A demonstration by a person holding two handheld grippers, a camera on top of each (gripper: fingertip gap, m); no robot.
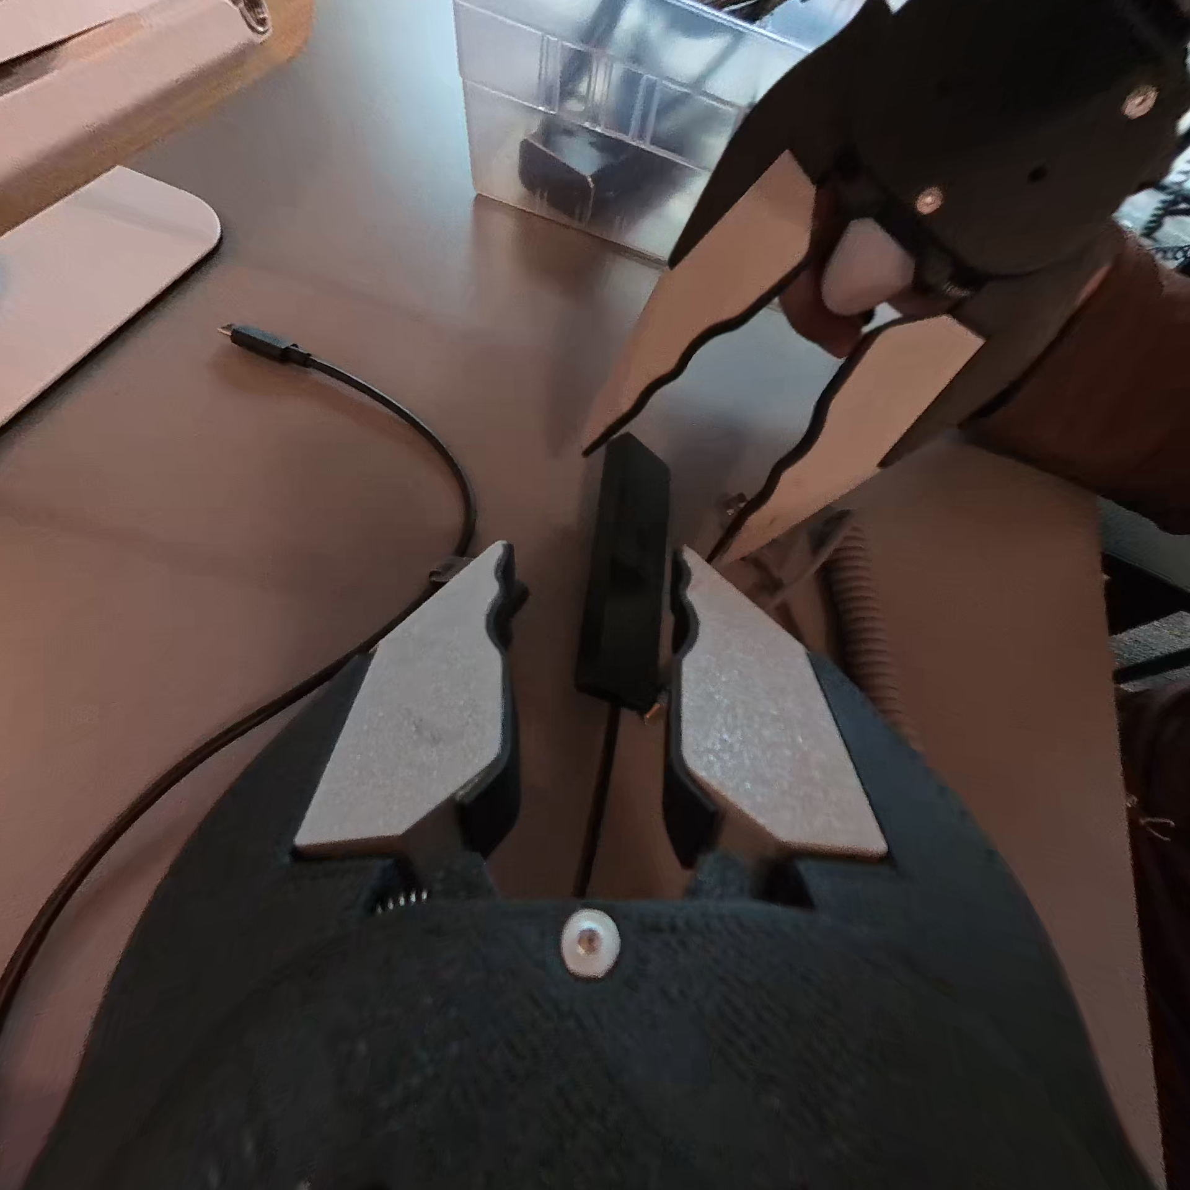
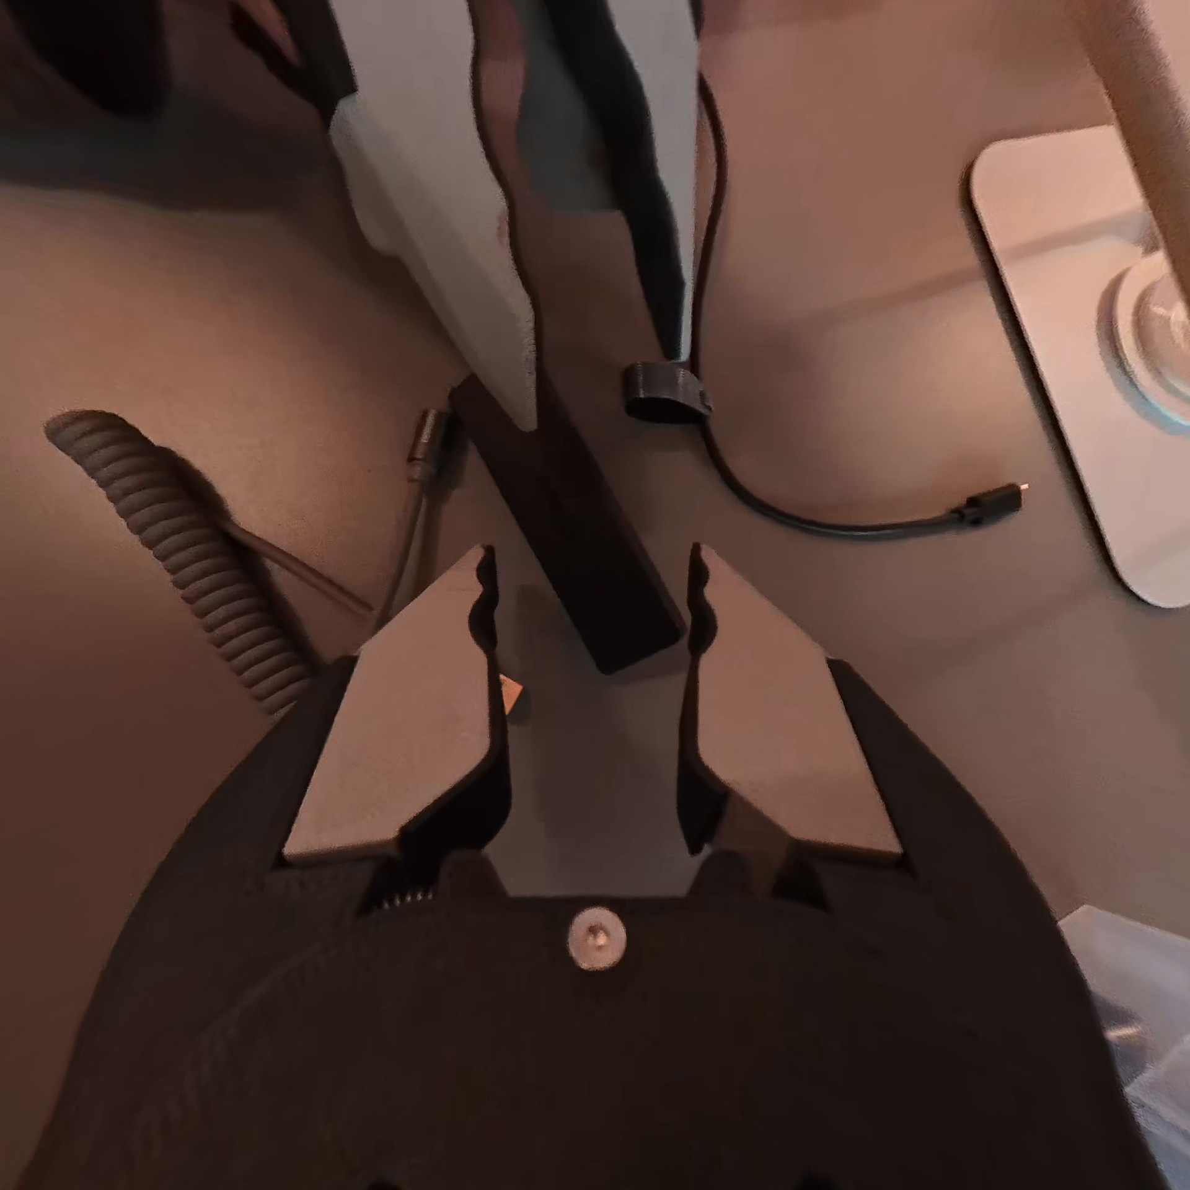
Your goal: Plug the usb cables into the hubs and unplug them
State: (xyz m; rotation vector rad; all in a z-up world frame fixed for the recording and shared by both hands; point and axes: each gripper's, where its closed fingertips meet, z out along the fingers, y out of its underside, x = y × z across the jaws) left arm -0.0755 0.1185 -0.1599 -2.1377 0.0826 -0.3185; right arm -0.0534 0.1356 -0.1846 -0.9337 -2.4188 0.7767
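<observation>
Desk (image 1: 322, 212) is holding everything. Both grippers are hovering wide apart w/ nothing held: left gripper (image 1: 592, 566) straddling the black hub (image 1: 624, 566), right gripper (image 2: 592, 560) facing its far end. Black usb cable (image 1: 412, 418) is lying loose beside it, unplugged, so plugging's prob. still ahead. Hub ports are too dark to read; coiled cable (image 2: 187, 554) is running out of frame.
</observation>
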